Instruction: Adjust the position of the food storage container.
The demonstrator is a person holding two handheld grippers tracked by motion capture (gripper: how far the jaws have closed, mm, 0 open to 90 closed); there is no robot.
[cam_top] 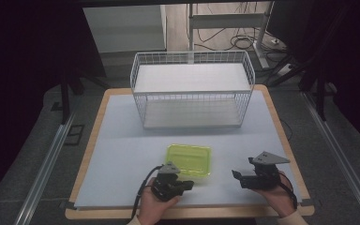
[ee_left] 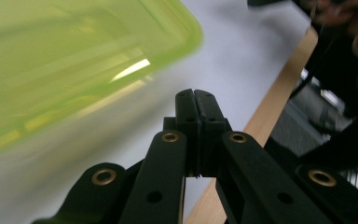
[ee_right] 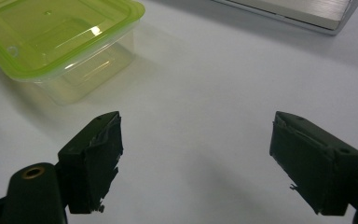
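On the pale table (cam_top: pixel 122 154) a lidded green container (cam_top: pixel 189 159) sits before the wire basket (cam_top: pixel 192 89); the left gripper (cam_top: pixel 187 184), jaws together, rests beside it (seemingly idle); the right gripper (cam_top: pixel 235 175) gapes nearby, probably readied to grasp.

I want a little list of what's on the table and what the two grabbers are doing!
box: green lidded plastic box, lid on, near the front of the table
basket: white wire basket, at the back
left gripper: jaws shut, holding nothing, beside the box
right gripper: jaws wide open, holding nothing, over bare table to the right of the box
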